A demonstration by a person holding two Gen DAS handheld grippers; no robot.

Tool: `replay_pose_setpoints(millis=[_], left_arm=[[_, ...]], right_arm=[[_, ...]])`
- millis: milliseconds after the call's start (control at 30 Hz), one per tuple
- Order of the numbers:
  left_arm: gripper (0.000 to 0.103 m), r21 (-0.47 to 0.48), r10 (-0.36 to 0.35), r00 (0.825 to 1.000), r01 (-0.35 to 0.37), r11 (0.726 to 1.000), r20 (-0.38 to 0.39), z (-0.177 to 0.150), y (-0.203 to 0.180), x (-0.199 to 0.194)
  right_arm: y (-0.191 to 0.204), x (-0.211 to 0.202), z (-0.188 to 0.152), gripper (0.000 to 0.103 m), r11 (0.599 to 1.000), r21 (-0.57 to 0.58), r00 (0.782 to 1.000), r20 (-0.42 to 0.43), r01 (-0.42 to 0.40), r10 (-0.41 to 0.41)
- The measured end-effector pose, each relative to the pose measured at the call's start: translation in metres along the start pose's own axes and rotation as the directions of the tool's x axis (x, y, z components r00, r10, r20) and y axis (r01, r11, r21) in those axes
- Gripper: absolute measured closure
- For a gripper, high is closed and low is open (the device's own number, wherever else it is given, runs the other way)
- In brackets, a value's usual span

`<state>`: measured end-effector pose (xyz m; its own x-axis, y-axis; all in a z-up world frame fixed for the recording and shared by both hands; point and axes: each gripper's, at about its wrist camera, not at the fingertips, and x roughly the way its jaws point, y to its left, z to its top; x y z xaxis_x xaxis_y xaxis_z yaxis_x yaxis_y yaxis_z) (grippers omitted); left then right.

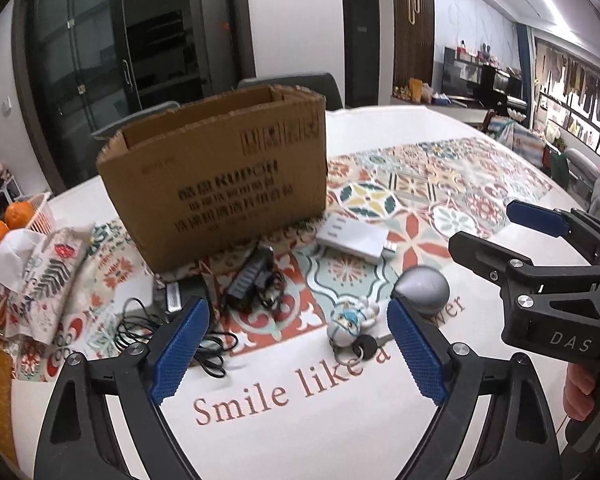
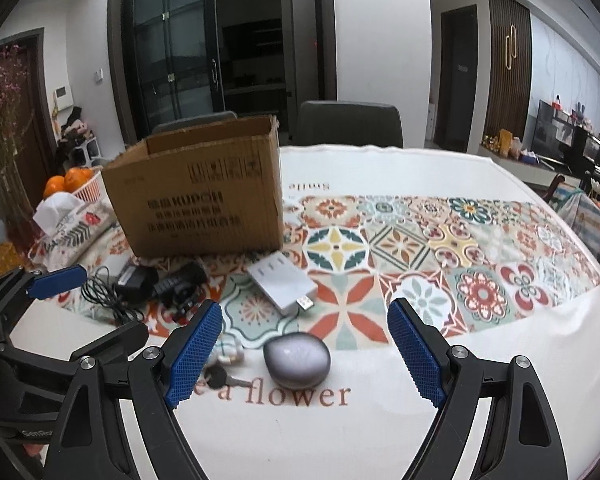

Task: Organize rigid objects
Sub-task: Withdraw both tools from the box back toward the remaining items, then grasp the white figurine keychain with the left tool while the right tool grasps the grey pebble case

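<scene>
My left gripper (image 1: 296, 350): wide open, empty, held low before cardboard box (image 1: 216, 176) | my right gripper (image 2: 306, 354): wide open, empty, angled down | grey mouse (image 2: 297, 358): between right fingers, well before box.

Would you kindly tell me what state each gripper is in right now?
Left gripper: open, holding nothing, above the keychain.
Right gripper: open, holding nothing, above the grey egg-shaped object.

You're in a home dining room: patterned floral tablecloth (image 2: 480, 248) centre frame, grey dining chair (image 2: 350, 122) behind, television (image 2: 556, 128) far right.
</scene>
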<state>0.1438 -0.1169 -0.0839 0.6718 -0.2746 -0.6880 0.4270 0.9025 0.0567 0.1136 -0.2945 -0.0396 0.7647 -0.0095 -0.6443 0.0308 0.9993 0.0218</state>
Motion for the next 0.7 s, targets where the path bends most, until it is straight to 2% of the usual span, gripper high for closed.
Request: replay_pose_setpoints(millis=[400, 700], left_arm=[[0.017, 0.008, -0.078, 0.991, 0.079, 0.997, -0.106, -0.019, -0.003, 0.039], [0.032, 0.029, -0.144, 0.972, 0.152, 0.988, -0.185, -0.024, -0.005, 0.074]], right_arm=[[-0.004, 0.031, -0.021, 0.017, 1.0, -0.001, 0.994, -0.107, -0.016, 0.016], [-0.008, 0.06, -0.034, 0.017, 0.999, 0.034, 0.981, -0.189, -0.037, 0.043]])
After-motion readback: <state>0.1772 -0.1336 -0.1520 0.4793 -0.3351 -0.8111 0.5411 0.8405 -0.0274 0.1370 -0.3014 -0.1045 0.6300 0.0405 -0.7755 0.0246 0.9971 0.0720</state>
